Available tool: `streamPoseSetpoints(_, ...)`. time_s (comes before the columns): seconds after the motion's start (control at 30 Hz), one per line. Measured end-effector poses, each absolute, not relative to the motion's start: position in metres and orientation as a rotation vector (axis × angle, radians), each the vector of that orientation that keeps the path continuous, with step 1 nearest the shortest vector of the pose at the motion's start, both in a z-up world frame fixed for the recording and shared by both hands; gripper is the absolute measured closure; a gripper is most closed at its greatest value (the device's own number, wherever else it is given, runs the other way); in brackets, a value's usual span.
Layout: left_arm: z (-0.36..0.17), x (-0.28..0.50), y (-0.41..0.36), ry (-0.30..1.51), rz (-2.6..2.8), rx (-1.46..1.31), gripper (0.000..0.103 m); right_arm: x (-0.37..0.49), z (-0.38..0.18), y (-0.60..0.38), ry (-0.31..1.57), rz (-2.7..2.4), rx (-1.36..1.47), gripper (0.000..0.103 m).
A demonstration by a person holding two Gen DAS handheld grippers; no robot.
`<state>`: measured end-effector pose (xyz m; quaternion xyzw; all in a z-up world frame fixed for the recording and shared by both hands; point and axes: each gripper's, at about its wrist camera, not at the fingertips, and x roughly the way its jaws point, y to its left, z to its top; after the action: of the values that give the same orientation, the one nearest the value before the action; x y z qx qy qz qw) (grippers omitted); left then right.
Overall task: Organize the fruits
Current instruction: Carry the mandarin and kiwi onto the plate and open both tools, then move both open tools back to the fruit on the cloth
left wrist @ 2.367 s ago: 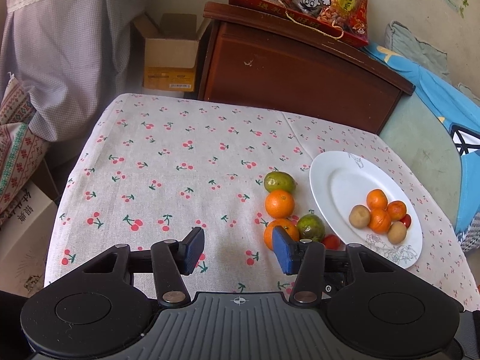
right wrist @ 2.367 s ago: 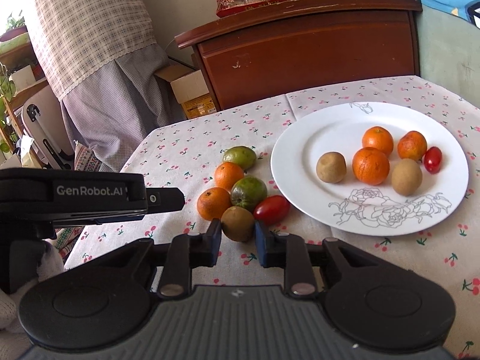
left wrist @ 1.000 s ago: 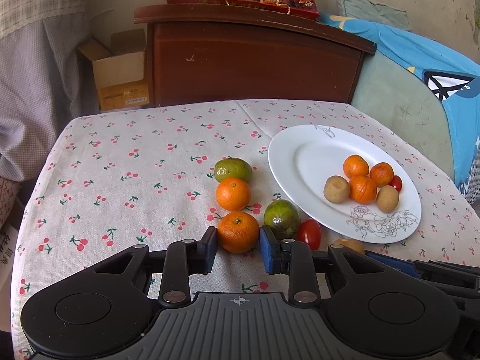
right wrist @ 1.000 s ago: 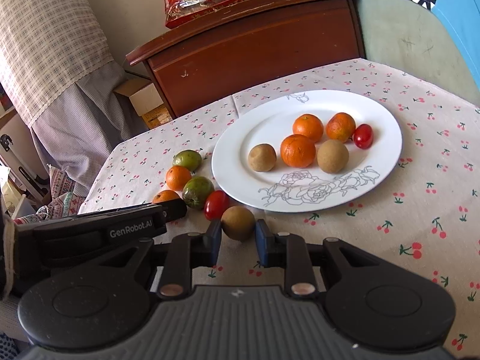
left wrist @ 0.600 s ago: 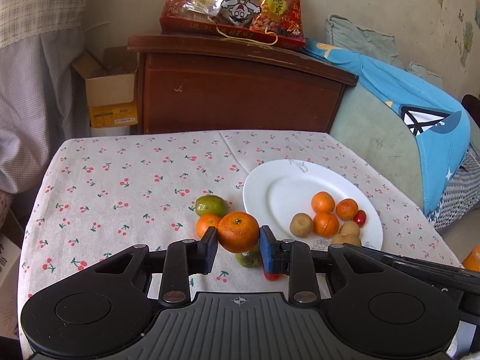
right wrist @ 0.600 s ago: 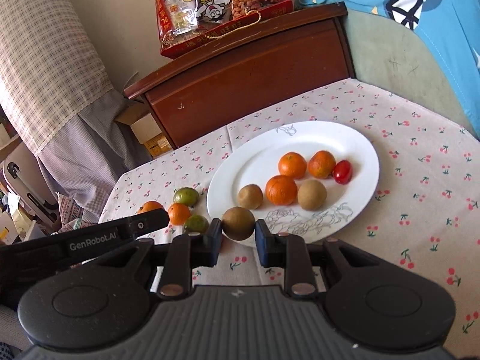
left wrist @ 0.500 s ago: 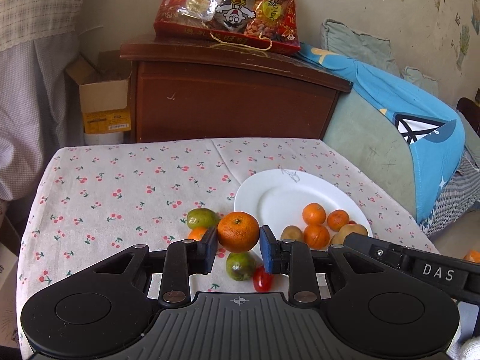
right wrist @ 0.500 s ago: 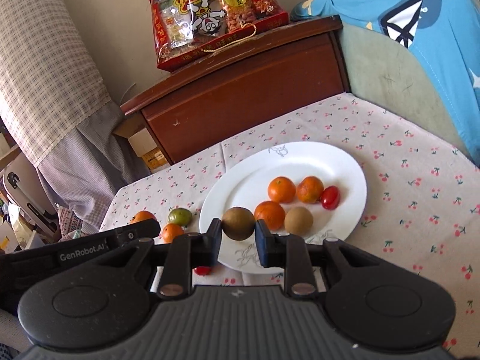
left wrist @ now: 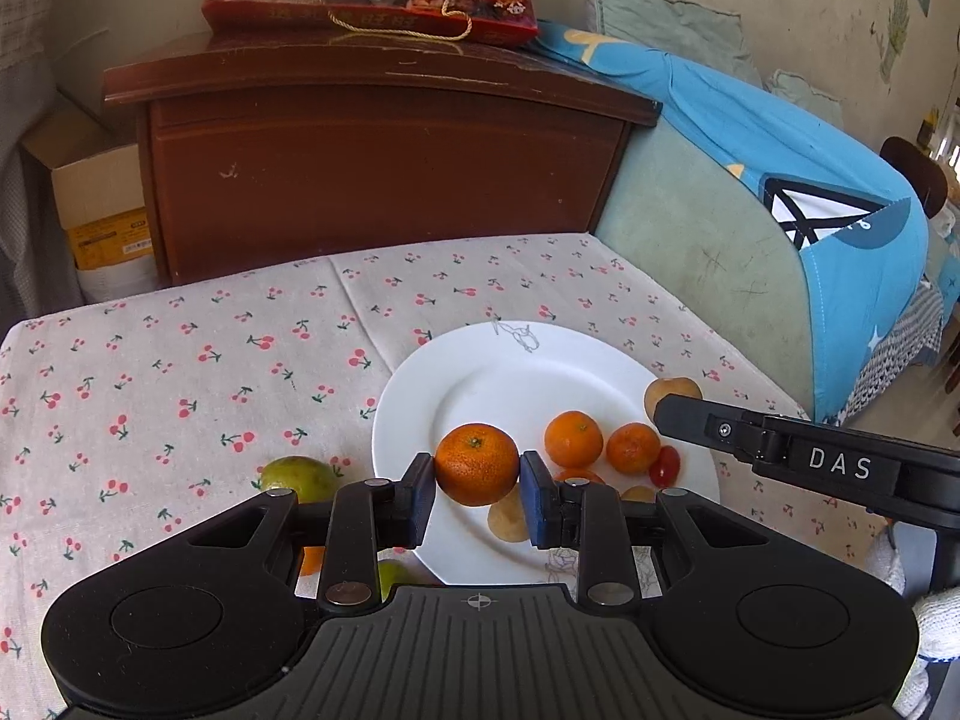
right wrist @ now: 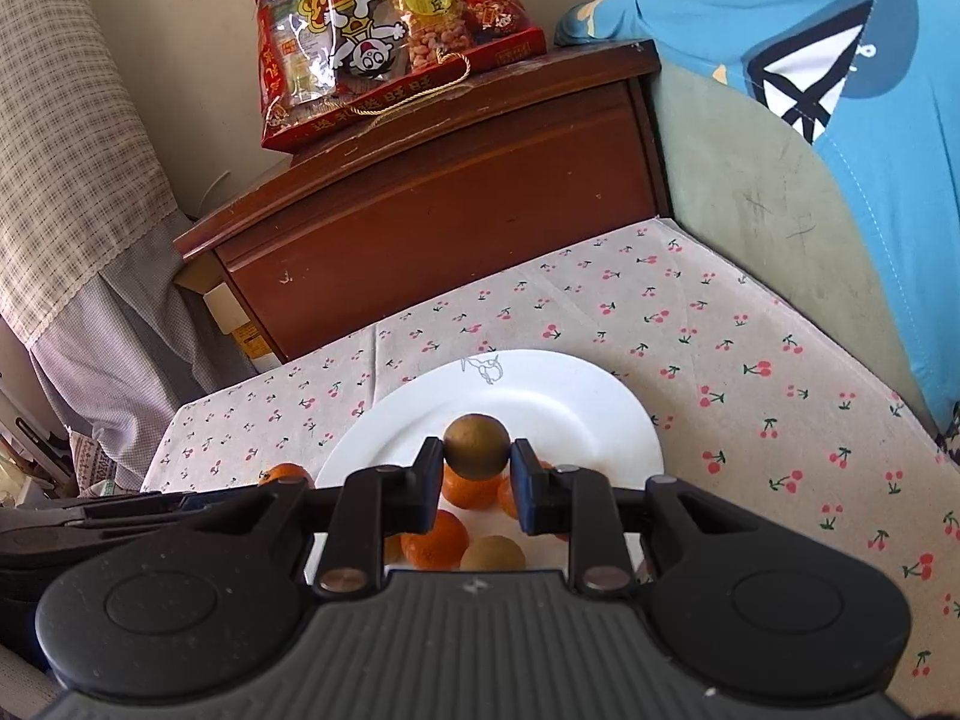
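Both fruits have just left the worktop: the left claw (left wrist: 477, 501) grips a mandarin (left wrist: 476, 464) and the right claw (right wrist: 477, 483) a brown kiwi (right wrist: 476, 445), each now hanging above the white plate (left wrist: 510, 378), ready to set down; beyond, a green citrus (left wrist: 298, 478) waits on the cloth.

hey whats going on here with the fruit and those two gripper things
A person is sorting fruit onto a white plate with two hand-held grippers. The left gripper is shut on an orange mandarin, and the right gripper is shut on a brown kiwi-like fruit; both are held above the plate. Several mandarins, brown fruits and a cherry tomato already lie on it. A green citrus sits on the cherry-print tablecloth.
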<state>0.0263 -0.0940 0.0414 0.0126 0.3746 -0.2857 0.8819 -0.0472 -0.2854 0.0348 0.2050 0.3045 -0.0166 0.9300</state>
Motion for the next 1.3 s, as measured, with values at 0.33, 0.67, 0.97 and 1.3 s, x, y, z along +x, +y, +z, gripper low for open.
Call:
streamPoseSetpoints(0.33, 0.026, 0.043, -0.098, 0.824, -0.571, -0.046, 0.075, -0.029, 0.021, -0.299, 0.634, -0.066, 0.465, 0.079)
streamPoseSetpoints(0.67, 0.016, 0.045, -0.112, 0.844, -0.579, -0.035, 0.075, -0.023, 0.01, -0.299, 0.657, -0.067, 0.472, 0.076)
streamPoseSetpoints(0.97, 0.032, 0.039, -0.104, 0.79, -0.556, -0.035, 0.052, -0.027, 0.018, -0.297, 0.633, -0.051, 0.507, 0.074)
streamPoseSetpoints(1.3, 0.04, 0.049, -0.061, 0.818, -0.454, -0.105, 0.038, -0.032, 0.02, -0.279, 0.64, 0.0, 0.499, 0.063)
